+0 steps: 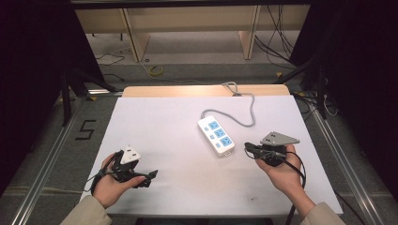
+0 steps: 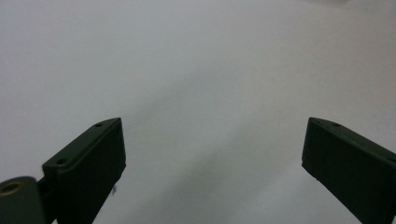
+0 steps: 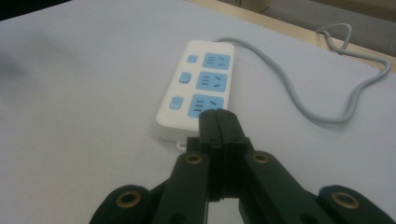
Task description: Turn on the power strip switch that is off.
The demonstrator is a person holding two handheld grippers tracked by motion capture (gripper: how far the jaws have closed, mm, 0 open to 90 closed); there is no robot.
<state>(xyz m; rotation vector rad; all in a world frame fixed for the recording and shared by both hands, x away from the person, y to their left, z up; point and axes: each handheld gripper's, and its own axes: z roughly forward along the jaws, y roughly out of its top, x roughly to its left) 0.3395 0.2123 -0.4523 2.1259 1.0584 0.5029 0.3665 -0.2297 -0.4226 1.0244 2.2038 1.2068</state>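
A painted "5" (image 1: 85,130) marks the floor at left; right gripper (image 3: 217,114) clenched empty near the power strip (image 3: 198,91), left gripper (image 2: 212,154) spread wide, empty.

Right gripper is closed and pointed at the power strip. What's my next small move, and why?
Probably ease the right gripper forward and down onto the nearest blue switch of the power strip. Its jaws are shut, so the tip can press, and it sits just short of the strip's near end.
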